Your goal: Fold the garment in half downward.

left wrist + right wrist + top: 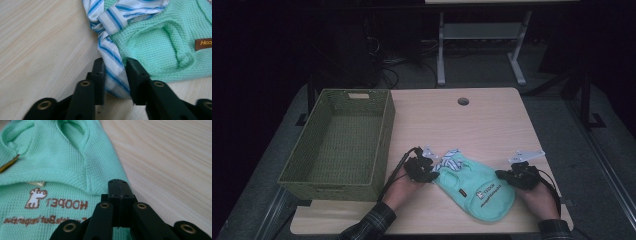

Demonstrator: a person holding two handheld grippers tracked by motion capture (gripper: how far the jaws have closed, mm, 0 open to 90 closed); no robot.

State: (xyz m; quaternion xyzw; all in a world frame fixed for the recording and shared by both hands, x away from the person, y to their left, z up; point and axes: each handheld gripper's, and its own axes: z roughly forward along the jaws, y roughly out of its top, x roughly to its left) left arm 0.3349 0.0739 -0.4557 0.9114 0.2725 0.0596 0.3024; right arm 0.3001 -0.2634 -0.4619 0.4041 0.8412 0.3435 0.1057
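1. Right now both forearms come in from the near table edge in the high view, plaid sleeves at the wrists, one hand wrapped around each gripper.
2. Left gripper (pixel 422 169) sits at the left end of the mint knit garment (pixel 477 187). In its own view the jaws straddle a blue-and-white striped cloth (pixel 112 62) with a gap between them; whether the pads actually press the fabric, I cannot tell.
3. Right gripper (pixel 518 176) sits at the garment's right edge. In its own view the jaws are fully together, tips over the garment's hem (pixel 75 157); no fabric visibly caught between them.
4. Garment lies flat on the wooden table (pixel 492 120), near the front edge, between the two grippers. Striped cloth is bunched at its far-left end, touching it.
5. Hard to read: the high view is dim, sleeves cut off at the bottom edge, the floor beyond the table mostly dark.
6. Writing: brown print reads "HOOPET" beside a small dog logo; the script line under it is illegible. A brown tag (pixel 203 44) shows "Hoop", cut off.
7. Farther left, a green woven basket (pixel 384 130) stands on the table.
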